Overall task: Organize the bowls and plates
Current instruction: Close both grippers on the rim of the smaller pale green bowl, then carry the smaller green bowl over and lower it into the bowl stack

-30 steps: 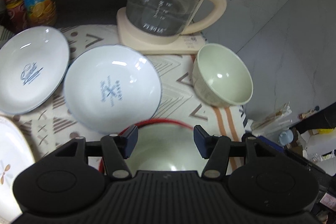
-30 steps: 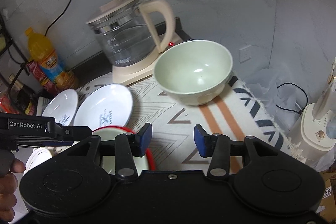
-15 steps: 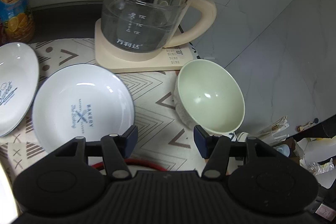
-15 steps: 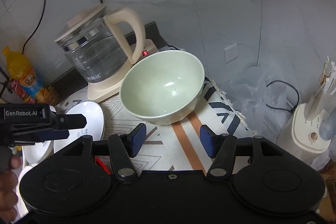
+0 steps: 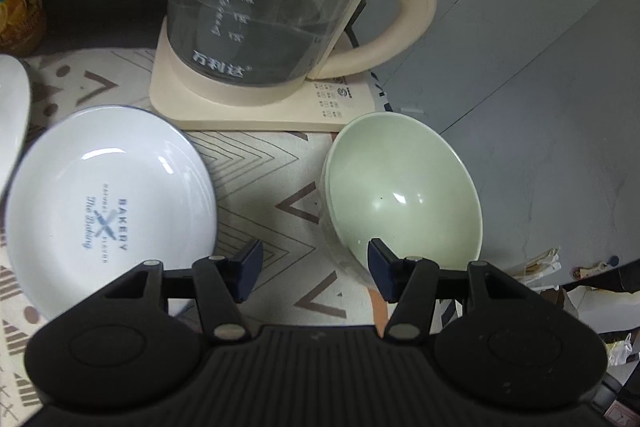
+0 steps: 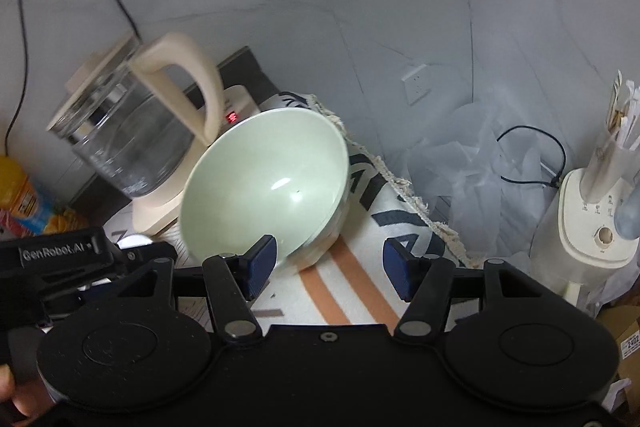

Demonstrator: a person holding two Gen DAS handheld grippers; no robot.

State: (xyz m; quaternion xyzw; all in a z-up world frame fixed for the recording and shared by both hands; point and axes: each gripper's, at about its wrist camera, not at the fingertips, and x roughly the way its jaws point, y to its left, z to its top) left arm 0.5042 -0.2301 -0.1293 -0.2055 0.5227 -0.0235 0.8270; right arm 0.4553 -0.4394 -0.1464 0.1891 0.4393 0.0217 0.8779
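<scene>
Pale green bowl (image 6: 264,183) on patterned cloth (image 6: 352,291), beside kettle (image 5: 276,11), framed by both grippers. Right gripper (image 6: 326,271) parted and empty, left gripper (image 5: 314,275) likewise. Likely step: reaching for bowl. Next: jaws astride near rim, then closing.

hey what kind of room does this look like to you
Probably a home kitchen or dining corner: a glass electric kettle on its base, a green bowl and a white plate share a patterned tablecloth.
</scene>
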